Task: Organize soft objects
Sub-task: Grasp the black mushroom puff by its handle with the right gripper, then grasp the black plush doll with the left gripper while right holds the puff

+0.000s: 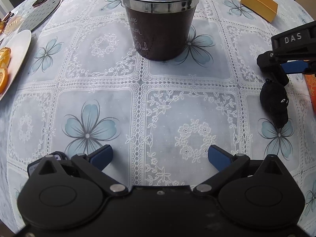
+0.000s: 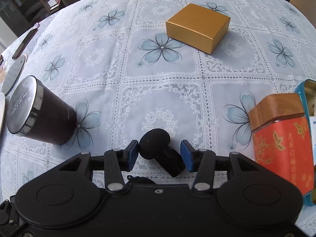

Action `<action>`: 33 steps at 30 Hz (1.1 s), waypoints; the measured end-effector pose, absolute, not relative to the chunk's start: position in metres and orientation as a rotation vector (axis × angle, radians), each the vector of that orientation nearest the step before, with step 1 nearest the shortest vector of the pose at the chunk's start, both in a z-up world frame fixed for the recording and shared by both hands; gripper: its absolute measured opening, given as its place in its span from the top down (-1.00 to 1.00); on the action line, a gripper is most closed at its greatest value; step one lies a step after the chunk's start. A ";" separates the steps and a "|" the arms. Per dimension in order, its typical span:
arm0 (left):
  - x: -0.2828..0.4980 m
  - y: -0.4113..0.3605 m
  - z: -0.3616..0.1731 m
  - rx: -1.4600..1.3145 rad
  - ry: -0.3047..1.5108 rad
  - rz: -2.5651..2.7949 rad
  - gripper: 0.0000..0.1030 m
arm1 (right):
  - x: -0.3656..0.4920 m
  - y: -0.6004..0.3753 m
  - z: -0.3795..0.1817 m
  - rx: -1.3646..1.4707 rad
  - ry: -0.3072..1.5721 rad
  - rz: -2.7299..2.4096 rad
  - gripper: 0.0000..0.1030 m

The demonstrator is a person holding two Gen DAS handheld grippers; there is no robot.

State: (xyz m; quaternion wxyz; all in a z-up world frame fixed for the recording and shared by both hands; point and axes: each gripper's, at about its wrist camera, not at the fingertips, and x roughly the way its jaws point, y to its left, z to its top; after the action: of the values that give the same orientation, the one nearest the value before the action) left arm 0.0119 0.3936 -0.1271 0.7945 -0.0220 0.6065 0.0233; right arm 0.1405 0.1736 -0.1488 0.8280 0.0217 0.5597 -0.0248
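Observation:
A small black knitted soft toy [image 2: 156, 144] lies on the lace tablecloth [image 2: 158, 98], its round head pointing away and its body angled toward the camera. My right gripper [image 2: 160, 156] hangs over it with the jaws apart. The left blue pad is right at the toy's head and the right pad stands just clear of its body, so nothing is squeezed. In the left wrist view the same toy [image 1: 274, 104] lies at the right edge under the right gripper's fingers [image 1: 273, 69]. My left gripper [image 1: 160, 156] is wide open over bare cloth, with nothing between its pads.
A dark lidded candle jar [image 1: 160, 25] stands ahead of the left gripper. A gold box [image 2: 197, 26] sits farther back. An orange tin with a wooden lid [image 2: 280, 138] and a teal tin [image 2: 308, 94] stand at the right. A white plate [image 1: 17, 55] with orange slices is at the left.

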 end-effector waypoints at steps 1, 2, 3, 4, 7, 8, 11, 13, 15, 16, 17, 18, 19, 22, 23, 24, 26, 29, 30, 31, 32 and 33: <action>0.012 0.394 -0.127 -0.047 1.302 0.050 -1.00 | 0.141 0.173 -0.150 0.052 1.191 -0.052 0.06; 0.012 0.393 -0.127 -0.046 1.301 0.049 -1.00 | 0.141 0.173 -0.151 0.058 1.193 -0.051 0.06; 0.012 0.393 -0.127 -0.046 1.300 0.049 -1.00 | 0.140 0.172 -0.151 0.062 1.193 -0.050 0.07; 0.011 0.393 -0.127 -0.046 1.300 0.049 -1.00 | 0.140 0.172 -0.151 0.062 1.193 -0.050 0.11; 0.010 0.393 -0.127 -0.044 1.300 0.046 -0.99 | 0.139 0.172 -0.149 0.064 1.195 -0.039 0.26; 0.010 0.393 -0.127 -0.045 1.299 0.042 -0.96 | 0.139 0.171 -0.147 0.066 1.194 -0.039 0.27; 0.009 0.391 -0.118 -0.069 1.282 0.005 -0.94 | 0.133 0.167 -0.137 0.063 1.171 -0.043 0.27; 0.009 0.382 -0.108 -0.055 1.242 -0.031 -0.95 | 0.129 0.162 -0.131 0.071 1.158 -0.049 0.27; 0.011 0.370 -0.100 -0.014 1.205 -0.072 -0.95 | 0.123 0.156 -0.125 0.089 1.154 -0.051 0.27; 0.013 0.362 -0.097 0.003 1.189 -0.094 -0.95 | 0.120 0.153 -0.122 0.098 1.152 -0.054 0.27; 0.016 0.354 -0.095 0.018 1.175 -0.119 -0.95 | 0.117 0.149 -0.119 0.105 1.148 -0.058 0.27; 0.019 0.347 -0.093 0.035 1.162 -0.146 -0.95 | 0.114 0.146 -0.116 0.109 1.143 -0.064 0.27; 0.021 0.339 -0.092 0.053 1.150 -0.170 -0.95 | 0.110 0.142 -0.114 0.112 1.140 -0.069 0.27; 0.030 0.313 -0.092 0.134 1.103 -0.244 -0.95 | 0.099 0.132 -0.107 0.124 1.133 -0.078 0.27; 0.031 0.307 -0.092 0.161 1.081 -0.274 -0.95 | 0.095 0.129 -0.104 0.127 1.130 -0.080 0.27; 0.032 0.299 -0.092 0.187 1.062 -0.298 -0.95 | 0.092 0.127 -0.102 0.128 1.124 -0.082 0.27; 0.033 0.286 -0.092 0.234 1.035 -0.342 -0.95 | 0.085 0.123 -0.097 0.124 1.111 -0.089 0.27; 0.036 0.274 -0.097 0.287 0.989 -0.385 -0.96 | 0.078 0.118 -0.091 0.132 1.093 -0.094 0.27; 0.038 0.270 -0.100 0.304 0.981 -0.391 -0.96 | 0.076 0.116 -0.090 0.140 1.090 -0.095 0.27; 0.040 0.265 -0.104 0.321 0.980 -0.398 -0.95 | 0.075 0.114 -0.089 0.148 1.088 -0.096 0.27; 0.042 0.261 -0.108 0.334 0.984 -0.402 -0.95 | 0.074 0.113 -0.089 0.152 1.087 -0.097 0.27; 0.045 0.256 -0.111 0.341 0.985 -0.408 -0.93 | 0.074 0.111 -0.089 0.154 1.087 -0.100 0.27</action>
State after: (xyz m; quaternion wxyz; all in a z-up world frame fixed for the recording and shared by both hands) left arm 0.0451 0.2564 -0.1114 0.8474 0.1619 0.4672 -0.1935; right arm 0.0738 0.1114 -0.0887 0.8519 0.0730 0.5165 -0.0475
